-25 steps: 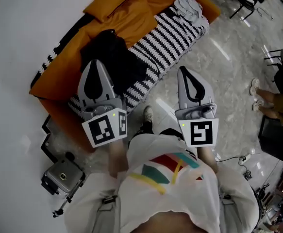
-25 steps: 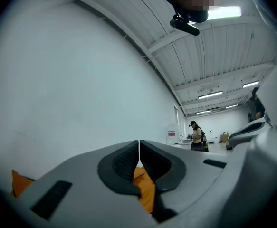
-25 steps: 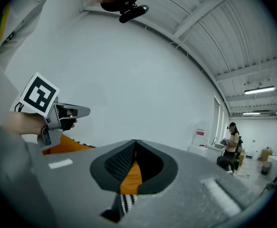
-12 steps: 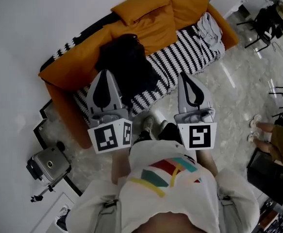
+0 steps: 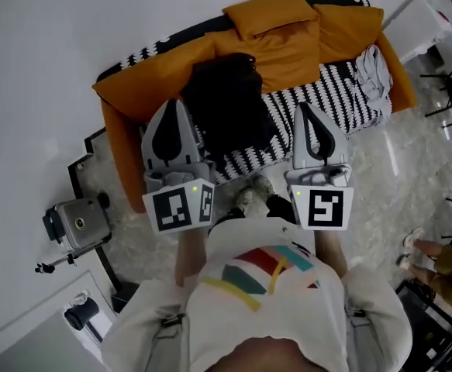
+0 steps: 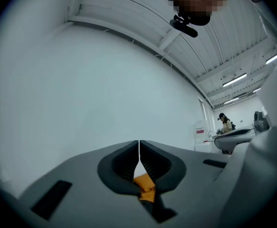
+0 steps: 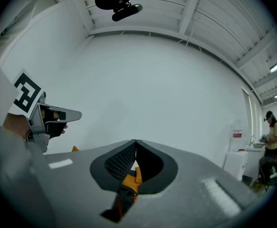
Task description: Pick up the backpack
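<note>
Nearest the head camera is the person's torso in a light shirt (image 5: 264,301). Both forearms extend forward from it, each carrying tongs.

1. Left tongs (image 5: 173,105): clenched, tips meeting, nothing gripped. In the left gripper view the jaws close to a thin line against the white wall, with a sliver of orange showing through the gap low down.
2. Right tongs (image 5: 303,108): clenched, nothing gripped. In the right gripper view the jaws likewise meet, with orange and a dark patch visible low in the gap.
3. Shoes (image 5: 253,192): on the pale floor (image 5: 412,169), between the two tongs.

The backpack (image 5: 229,111) is black and lies on the seat of the orange sofa (image 5: 144,84), beyond and below the tongs. In the head view it sits between them, its left edge overlapped by the left tongs and its right edge just beside the right tongs. Neither touches it.

A striped blanket (image 5: 330,103) covers the seat to the right of the backpack. A grey garment (image 5: 373,72) lies at the far right end. The sofa stands against the wall (image 5: 70,29).
</note>
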Available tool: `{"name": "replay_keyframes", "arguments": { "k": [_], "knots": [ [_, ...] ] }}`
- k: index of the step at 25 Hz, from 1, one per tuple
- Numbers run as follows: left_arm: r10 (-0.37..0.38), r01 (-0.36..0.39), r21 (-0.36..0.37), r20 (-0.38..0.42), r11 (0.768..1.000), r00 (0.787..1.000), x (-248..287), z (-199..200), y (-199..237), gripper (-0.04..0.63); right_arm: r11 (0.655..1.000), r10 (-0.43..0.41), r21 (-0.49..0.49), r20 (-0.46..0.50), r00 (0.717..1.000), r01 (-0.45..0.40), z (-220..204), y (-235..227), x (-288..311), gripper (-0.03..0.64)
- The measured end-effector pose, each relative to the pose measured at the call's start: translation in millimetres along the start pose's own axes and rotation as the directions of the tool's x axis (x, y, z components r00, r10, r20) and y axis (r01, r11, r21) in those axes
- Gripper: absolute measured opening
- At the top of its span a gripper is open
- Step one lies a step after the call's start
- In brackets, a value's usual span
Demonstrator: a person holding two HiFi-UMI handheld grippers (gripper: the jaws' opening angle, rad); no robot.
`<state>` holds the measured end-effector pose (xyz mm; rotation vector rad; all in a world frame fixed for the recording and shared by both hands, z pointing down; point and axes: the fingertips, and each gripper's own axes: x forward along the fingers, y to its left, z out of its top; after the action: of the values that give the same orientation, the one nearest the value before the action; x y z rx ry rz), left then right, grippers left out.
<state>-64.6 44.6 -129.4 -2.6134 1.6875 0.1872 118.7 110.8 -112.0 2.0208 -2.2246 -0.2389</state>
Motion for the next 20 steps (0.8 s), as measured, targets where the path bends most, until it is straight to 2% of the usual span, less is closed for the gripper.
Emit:
{"name": "replay_keyframes", "arguments": {
  "k": [4,9,13,16,20],
  "knots": [
    [0.028,-0.028,0.02,0.017,0.999,0.999,6.0,12.5,-8.4,0.02,0.999,0.044,0.015,0.039,0.998,-0.045,7.8,-10.9,6.2,0.005],
    [-0.004,0.004,0.025,0.006,1.0,1.0,9.2,16.0,-26.0,0.02,0.997,0.078,0.022,0.052,0.996,-0.08,11.6,-20.4,6.1,0.005],
    [-0.004,0.002,0.053,0.025,0.999,1.0,6.8,18.3,-32.4,0.02,0.997,0.057,0.041,0.068,0.996,-0.06,13.7,-25.3,5.9,0.005],
    [0.022,-0.025,0.046,0.065,0.999,0.998,3.8,26.0,-28.7,0.02,0.998,0.044,0.05,0.09,0.995,-0.049,19.3,-28.0,6.8,0.005],
    [0.034,-0.039,0.059,0.079,0.997,0.996,0.1,32.3,-23.8,0.02,0.998,0.05,0.041,0.105,0.993,-0.054,25.1,-25.0,6.9,0.005]
  ]
}}
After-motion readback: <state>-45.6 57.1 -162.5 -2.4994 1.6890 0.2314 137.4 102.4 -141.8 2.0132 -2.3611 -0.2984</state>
